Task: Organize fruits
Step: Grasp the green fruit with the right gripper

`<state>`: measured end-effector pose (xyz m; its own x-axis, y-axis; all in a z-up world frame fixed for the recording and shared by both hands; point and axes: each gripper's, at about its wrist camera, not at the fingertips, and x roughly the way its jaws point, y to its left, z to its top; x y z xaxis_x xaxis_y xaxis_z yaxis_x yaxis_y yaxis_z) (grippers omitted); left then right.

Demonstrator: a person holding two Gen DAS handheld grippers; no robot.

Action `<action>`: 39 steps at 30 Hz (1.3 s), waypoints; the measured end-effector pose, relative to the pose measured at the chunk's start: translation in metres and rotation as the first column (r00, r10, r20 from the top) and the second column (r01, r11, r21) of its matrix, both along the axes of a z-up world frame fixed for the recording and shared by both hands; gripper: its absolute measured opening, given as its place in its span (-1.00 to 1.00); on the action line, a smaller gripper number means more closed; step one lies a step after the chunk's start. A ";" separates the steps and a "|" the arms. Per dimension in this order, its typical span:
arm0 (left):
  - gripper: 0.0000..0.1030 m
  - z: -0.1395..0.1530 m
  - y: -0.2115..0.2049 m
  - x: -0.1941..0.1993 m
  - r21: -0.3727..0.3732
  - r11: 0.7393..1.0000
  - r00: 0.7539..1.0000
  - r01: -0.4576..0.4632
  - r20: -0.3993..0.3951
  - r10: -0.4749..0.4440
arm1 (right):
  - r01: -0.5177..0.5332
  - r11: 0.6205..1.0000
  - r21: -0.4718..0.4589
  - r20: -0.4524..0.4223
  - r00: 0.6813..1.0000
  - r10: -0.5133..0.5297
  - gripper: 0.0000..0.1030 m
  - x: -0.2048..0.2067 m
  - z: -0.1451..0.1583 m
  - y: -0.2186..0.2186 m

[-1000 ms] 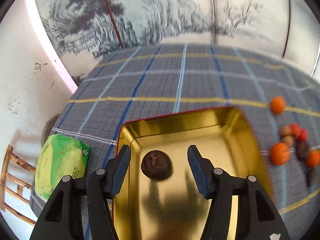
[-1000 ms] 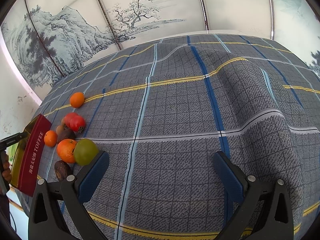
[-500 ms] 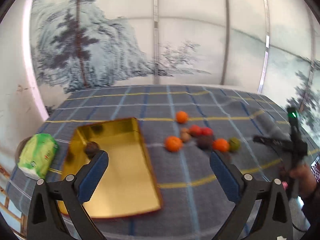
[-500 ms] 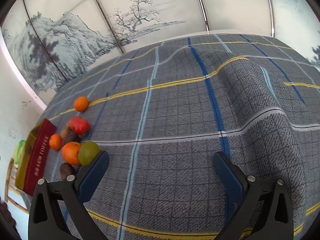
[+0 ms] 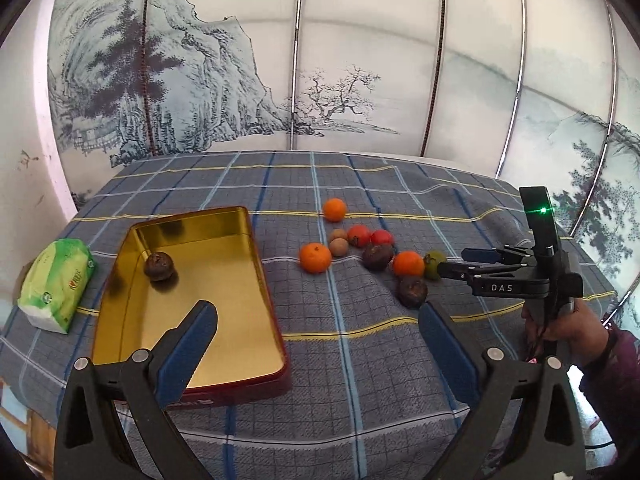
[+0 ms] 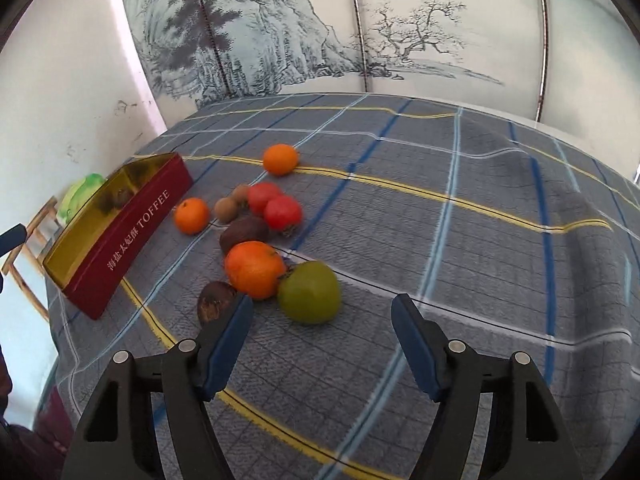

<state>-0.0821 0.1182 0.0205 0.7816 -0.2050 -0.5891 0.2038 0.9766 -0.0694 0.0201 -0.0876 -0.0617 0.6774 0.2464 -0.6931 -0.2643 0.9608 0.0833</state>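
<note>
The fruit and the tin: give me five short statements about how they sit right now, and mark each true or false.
1. One dark brown fruit lies inside the gold tin. True.
2. The right gripper is shut on the green fruit. False: its jaws are open and the green fruit lies on the cloth just ahead of them.
3. The green fruit touches an orange. True.
4. The left gripper holds an orange. False: it is open and holds nothing.
5. The green packet sits among the fruit. False: it lies on the far side of the tin from the fruit.
</note>
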 end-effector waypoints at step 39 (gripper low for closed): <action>0.93 -0.019 0.016 -0.029 0.026 1.000 1.000 -0.005 0.031 0.004 | -0.112 0.991 -0.076 0.025 0.993 0.114 -0.25 0.000 0.046 0.043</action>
<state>-0.1113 0.1339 0.0017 0.8005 -0.1863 -0.5696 0.2014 0.9788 -0.0371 0.0199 -0.0446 -0.0157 0.6683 0.2713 -0.6926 -0.3730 0.9278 0.0035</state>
